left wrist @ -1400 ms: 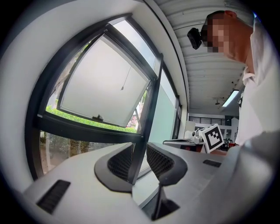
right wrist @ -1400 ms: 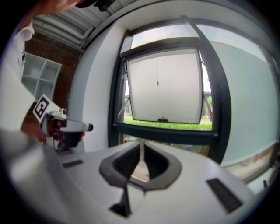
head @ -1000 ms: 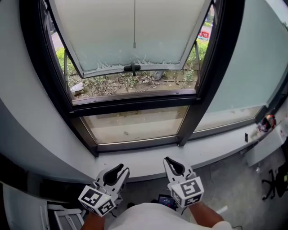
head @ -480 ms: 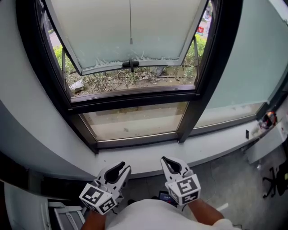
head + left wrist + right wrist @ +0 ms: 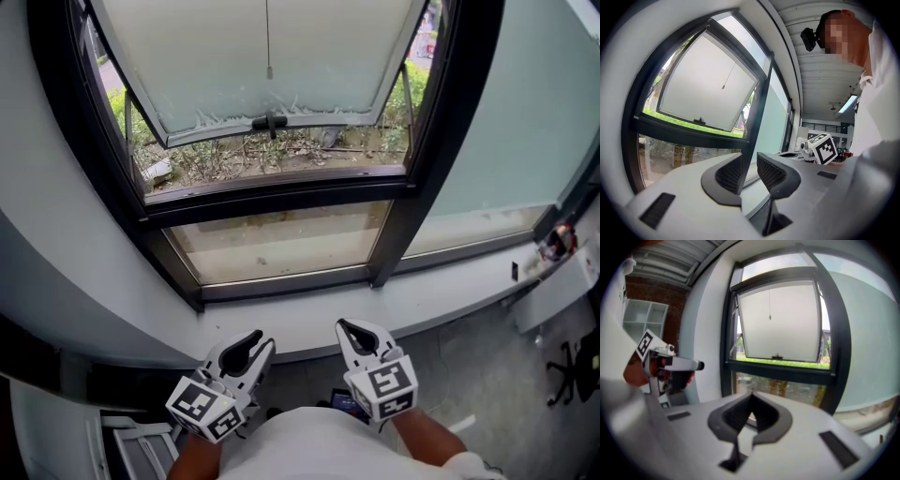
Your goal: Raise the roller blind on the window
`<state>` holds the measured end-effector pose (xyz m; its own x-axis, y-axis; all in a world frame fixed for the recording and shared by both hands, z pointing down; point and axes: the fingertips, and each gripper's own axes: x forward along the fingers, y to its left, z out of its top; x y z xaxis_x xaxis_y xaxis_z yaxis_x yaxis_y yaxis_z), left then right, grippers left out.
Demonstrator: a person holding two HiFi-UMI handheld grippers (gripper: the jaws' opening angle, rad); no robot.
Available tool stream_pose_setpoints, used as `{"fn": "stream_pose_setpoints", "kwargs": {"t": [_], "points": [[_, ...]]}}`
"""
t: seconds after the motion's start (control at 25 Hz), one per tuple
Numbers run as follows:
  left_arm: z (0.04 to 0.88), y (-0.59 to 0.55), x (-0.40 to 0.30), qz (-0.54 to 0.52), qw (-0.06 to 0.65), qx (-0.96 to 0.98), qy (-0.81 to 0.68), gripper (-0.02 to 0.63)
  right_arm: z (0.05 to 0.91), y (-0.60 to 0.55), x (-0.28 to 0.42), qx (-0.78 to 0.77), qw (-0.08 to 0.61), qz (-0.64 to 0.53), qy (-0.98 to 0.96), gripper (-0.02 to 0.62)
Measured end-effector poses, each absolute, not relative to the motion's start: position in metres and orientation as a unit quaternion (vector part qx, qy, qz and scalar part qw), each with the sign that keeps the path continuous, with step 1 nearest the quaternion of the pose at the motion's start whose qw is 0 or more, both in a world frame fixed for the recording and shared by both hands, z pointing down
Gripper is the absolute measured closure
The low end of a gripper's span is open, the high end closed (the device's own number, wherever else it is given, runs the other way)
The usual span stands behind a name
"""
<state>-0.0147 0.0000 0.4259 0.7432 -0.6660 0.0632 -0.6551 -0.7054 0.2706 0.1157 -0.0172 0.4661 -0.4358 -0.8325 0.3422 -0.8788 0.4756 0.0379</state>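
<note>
The white roller blind (image 5: 281,47) hangs lowered over the tilted-out window sash. Its thin pull cord (image 5: 268,37) ends in a small weight (image 5: 269,71). The blind (image 5: 708,89) and cord (image 5: 727,77) also show far ahead in the left gripper view. The right gripper view shows the same blind (image 5: 780,319) and cord (image 5: 769,303). My left gripper (image 5: 258,342) is held low before the sill, open with nothing between its pads (image 5: 733,171). My right gripper (image 5: 343,326) is beside it, shut and empty, tips meeting (image 5: 751,397). Both are far below the cord.
A white sill (image 5: 309,323) runs under the black window frame (image 5: 412,187). A frosted pane (image 5: 506,122) fills the right. A black handle (image 5: 269,122) sits on the sash's lower edge. A chair base (image 5: 572,361) and a cluttered ledge (image 5: 562,244) are at right, a white shelf (image 5: 131,450) at lower left.
The window has drifted slightly upward in the head view. Both grippers stay low in front of the sill, nearly where they were.
</note>
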Motion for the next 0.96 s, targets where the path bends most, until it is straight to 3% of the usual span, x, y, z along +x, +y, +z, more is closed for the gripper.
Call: {"fn": "stream_pose_setpoints", "kwargs": {"t": [0.96], "points": [[0.42,-0.001,-0.008,-0.025,0.127,0.929,-0.346,0.494,0.462,-0.022,0.122,0.519,0.17,0.05,-0.836,0.574]]}}
